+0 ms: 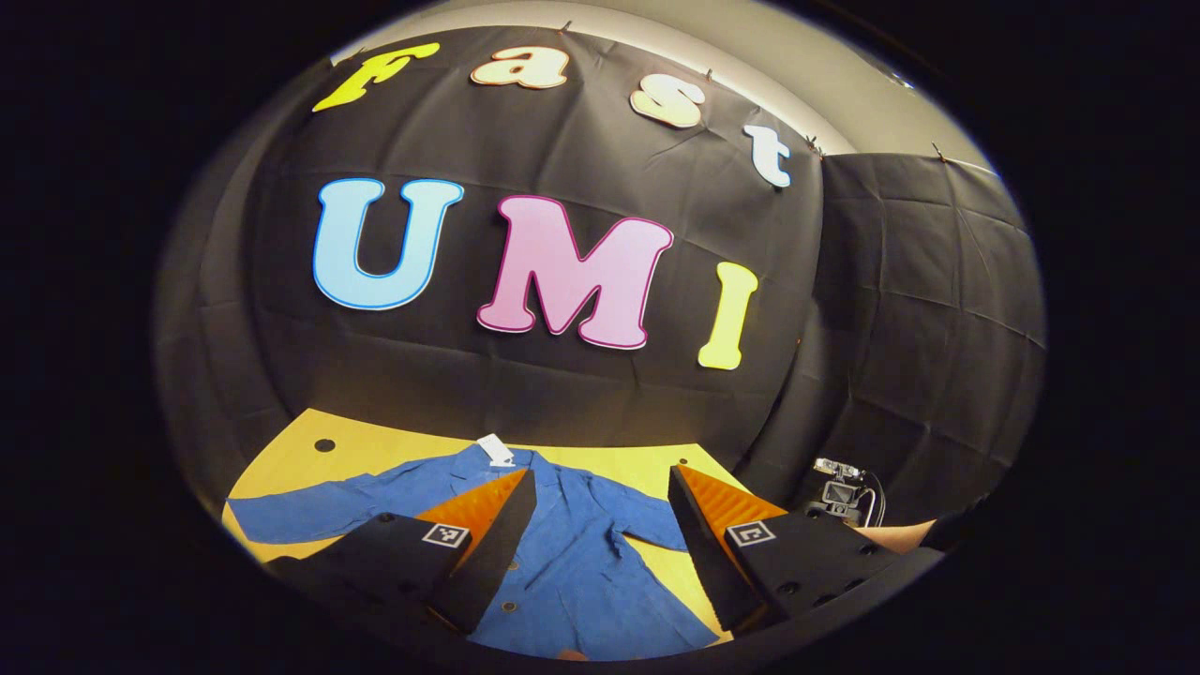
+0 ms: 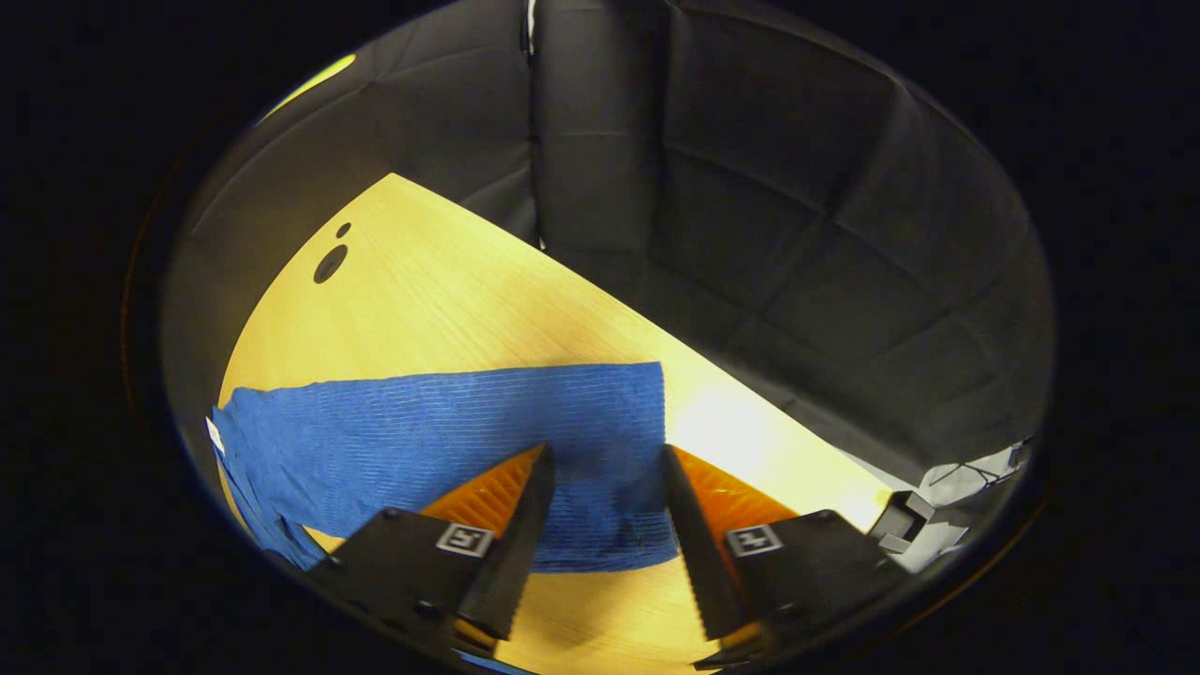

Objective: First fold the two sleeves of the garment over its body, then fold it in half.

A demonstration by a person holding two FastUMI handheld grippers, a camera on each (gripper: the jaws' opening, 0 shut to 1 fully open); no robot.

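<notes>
A blue button-up garment point(image 1: 581, 553) lies flat on the yellow wooden table point(image 1: 375, 445), its collar with a white tag point(image 1: 495, 450) toward the far wall and one sleeve point(image 1: 309, 511) spread out to the left. My left gripper point(image 1: 600, 492) hangs open above the garment's chest, holding nothing. In the right gripper view the other blue sleeve point(image 2: 450, 441) stretches across the table point(image 2: 441, 300), its cuff end lying between the fingers. My right gripper point(image 2: 605, 469) is open just over that cuff, its fingers apart on either side of the cloth.
Black cloth walls close the booth behind and beside the table. Dark round holes point(image 2: 330, 263) sit near the table's far corner. A small device with cables point(image 1: 841, 492) stands off the table's right edge, near a hand point(image 1: 895, 536).
</notes>
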